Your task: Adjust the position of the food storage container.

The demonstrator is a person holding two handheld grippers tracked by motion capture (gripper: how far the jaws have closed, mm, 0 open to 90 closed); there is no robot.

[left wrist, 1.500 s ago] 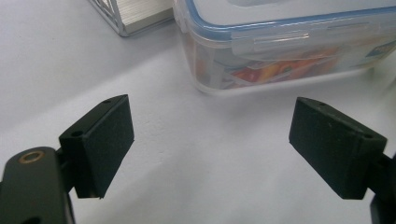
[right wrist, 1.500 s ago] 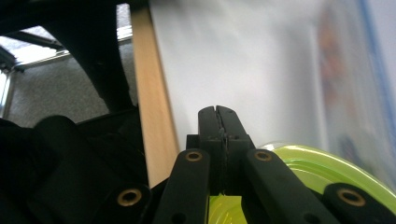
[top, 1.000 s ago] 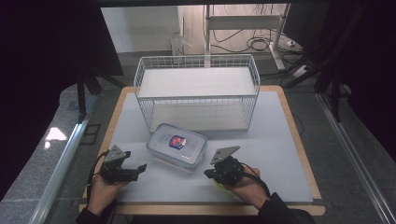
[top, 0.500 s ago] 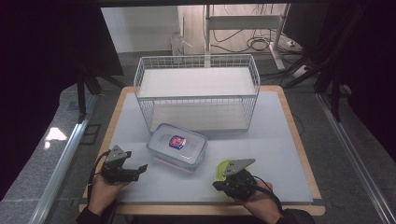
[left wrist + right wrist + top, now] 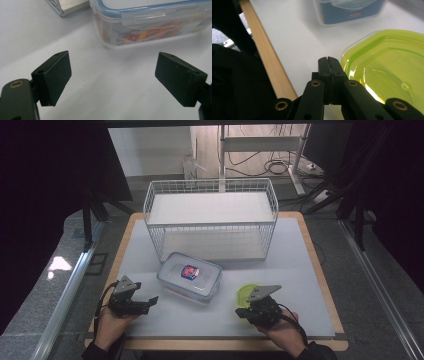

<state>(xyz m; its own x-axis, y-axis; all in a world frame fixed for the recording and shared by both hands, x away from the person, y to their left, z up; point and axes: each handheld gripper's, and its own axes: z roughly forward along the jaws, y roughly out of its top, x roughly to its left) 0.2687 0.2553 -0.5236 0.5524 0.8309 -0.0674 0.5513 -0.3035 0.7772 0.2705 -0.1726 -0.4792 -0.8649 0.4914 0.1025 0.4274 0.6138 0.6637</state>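
1. Left gripper point(image 5: 131, 299): fingers point(image 5: 53, 75) wide apart, empty, aimed at the clear lidded container point(image 5: 190, 276) just ahead on the desk point(image 5: 300, 270).
2. Right gripper point(image 5: 329, 65): fingers pressed together, gripping nothing, beside the green lid point(image 5: 387, 67) lying flat on the desk.
3. Wire basket point(image 5: 210, 222): behind the container.

My left hand point(image 5: 111, 322) low at the near left edge, forearm coming in from below | my left gripper point(image 5: 145, 302) held level, pointing right, jaws spread wide, nothing between the pads point(image 5: 53, 77) | my right hand point(image 5: 285, 330) near right | my right gripper point(image 5: 239, 312) jaws pressed together, empty
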